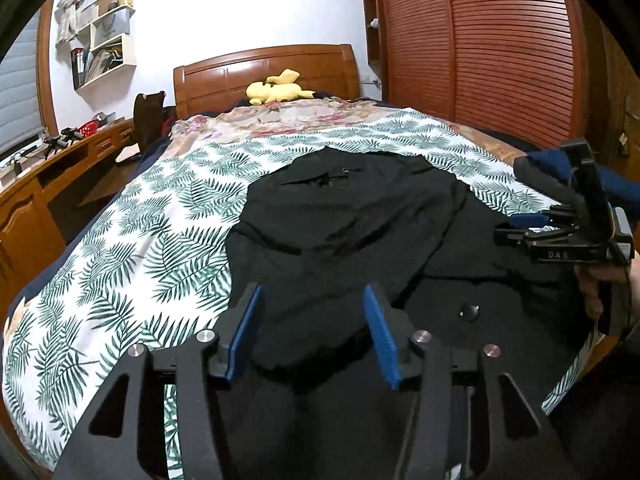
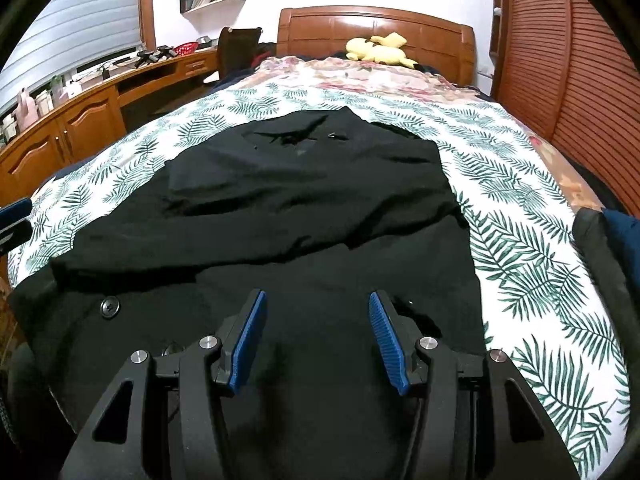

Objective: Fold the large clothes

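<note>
A large black garment (image 1: 340, 220) (image 2: 300, 200) lies spread on the bed, rumpled, with its collar toward the headboard and a round button (image 1: 469, 313) (image 2: 110, 307) near its front edge. My left gripper (image 1: 312, 292) hovers open over the garment's near left part; black cloth lies under the gap and the blue pads do not press it. My right gripper (image 2: 317, 296) stands open above the garment's near right part, nothing pinched. In the left wrist view the right gripper (image 1: 520, 227) shows from the side, held by a hand (image 1: 600, 280).
The bed is covered with a palm-leaf sheet (image 1: 140, 240) (image 2: 540, 280). A yellow plush toy (image 1: 276, 90) (image 2: 378, 50) lies by the wooden headboard. A wooden desk (image 1: 40, 184) (image 2: 80, 120) runs along the left, louvred wardrobe doors (image 1: 500, 60) along the right. A dark blue bundle (image 2: 616, 232) sits at the bed's right edge.
</note>
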### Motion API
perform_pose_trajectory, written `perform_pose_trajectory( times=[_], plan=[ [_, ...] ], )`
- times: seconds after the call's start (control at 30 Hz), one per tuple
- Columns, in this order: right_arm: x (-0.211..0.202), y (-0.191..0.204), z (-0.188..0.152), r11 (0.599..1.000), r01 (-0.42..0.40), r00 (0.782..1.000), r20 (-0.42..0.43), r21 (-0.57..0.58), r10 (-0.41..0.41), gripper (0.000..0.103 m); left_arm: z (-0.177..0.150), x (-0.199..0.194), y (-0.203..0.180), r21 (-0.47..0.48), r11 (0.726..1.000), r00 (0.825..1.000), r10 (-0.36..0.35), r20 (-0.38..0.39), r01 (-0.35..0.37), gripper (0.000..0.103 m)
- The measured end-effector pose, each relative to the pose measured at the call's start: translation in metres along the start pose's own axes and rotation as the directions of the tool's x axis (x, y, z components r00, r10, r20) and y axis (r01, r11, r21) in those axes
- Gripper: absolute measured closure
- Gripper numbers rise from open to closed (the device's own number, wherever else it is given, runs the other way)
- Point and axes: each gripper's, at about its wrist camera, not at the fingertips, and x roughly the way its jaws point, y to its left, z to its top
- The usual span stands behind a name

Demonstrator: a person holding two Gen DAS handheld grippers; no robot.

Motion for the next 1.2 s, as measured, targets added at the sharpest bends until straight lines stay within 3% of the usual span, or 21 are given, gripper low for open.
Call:
perform_pose_trajectory(
  times=[0.13,0.43,0.7,0.87,1.07,1.2],
  plan=[
    [0.003,0.006,0.003,1.0,-0.005,1.0,-0.002,-0.013,0.005,0.048,-0.011,0.011,0.007,-0.019,0.999,0.998,0.026,-0.055,-0.027,0.05],
    [0.004,0.009,0.0,0.999,-0.021,1.0,0.0,-0.034,0.021,0.048,-0.034,0.025,0.011,-0.068,0.998,0.993,-0.002,-0.119,-0.006,0.052],
    [0.001,0.012,0.001,0.999,-0.026,1.0,0.007,-0.037,0.026,0.048,-0.036,0.037,0.005,-0.028,0.999,0.99,0.02,-0.139,-0.024,0.096],
    [-0.001,0.013,0.0,0.999,-0.035,0.999,0.016,-0.035,0.035,0.048,-0.026,0.013,0.001,-0.049,0.999,0.997,-0.024,-0.069,0.021,0.097],
    [-0.004,0.013,-0.001,0.999,-0.037,0.999,0.019,-0.035,0.038,0.048,-0.018,-0.004,-0.012,-0.041,0.996,0.995,-0.081,-0.053,0.078,0.097],
    [-0.004,0.012,-0.001,0.999,-0.04,0.999,0.021,-0.029,0.041,0.048,-0.016,-0.011,-0.021,-0.01,0.998,0.997,-0.061,-0.049,0.06,0.097]
  ],
)
